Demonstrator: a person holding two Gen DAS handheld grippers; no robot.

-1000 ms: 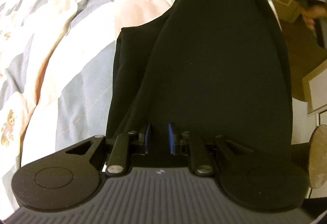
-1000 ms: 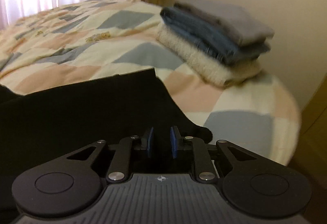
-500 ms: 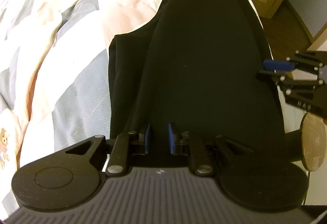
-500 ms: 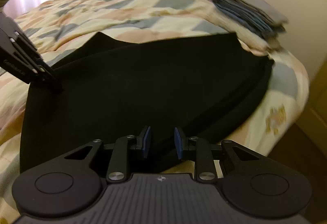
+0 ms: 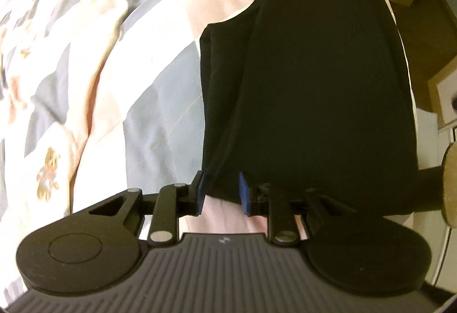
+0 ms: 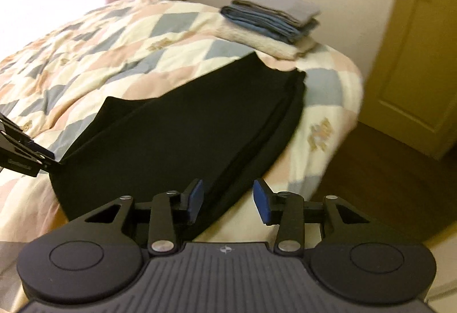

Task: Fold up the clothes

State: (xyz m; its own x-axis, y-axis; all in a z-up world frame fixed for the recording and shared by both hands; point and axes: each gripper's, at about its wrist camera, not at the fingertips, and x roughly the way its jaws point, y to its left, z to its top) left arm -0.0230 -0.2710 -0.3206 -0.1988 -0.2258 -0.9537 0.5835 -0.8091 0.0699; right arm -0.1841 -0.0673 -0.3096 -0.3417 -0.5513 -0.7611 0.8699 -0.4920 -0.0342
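Note:
A black garment (image 5: 314,70) lies folded lengthwise on a patchwork quilt (image 5: 142,113), near the bed's edge. My left gripper (image 5: 222,194) points steeply down at its near end. Its jaws are opening, and the cloth's corner edge sits between the blue pads with gaps showing. In the right wrist view the same garment (image 6: 185,135) stretches away toward the bed's corner, with the left gripper (image 6: 51,158) at its left corner. My right gripper (image 6: 228,203) hovers over the garment's long folded edge. Its jaws are opening wide, the pads clear of the cloth.
A stack of folded clothes (image 6: 271,18), grey and blue on cream, rests on the quilt (image 6: 114,41) beyond the garment's far end. Right of the bed are dark wooden floor (image 6: 385,170) and a yellow door (image 6: 414,55). A bright curtained window is at the back left.
My right gripper swung away from the garment's far end, near the stack, to its long edge and widened its jaws. The left gripper rose a little and its pads parted.

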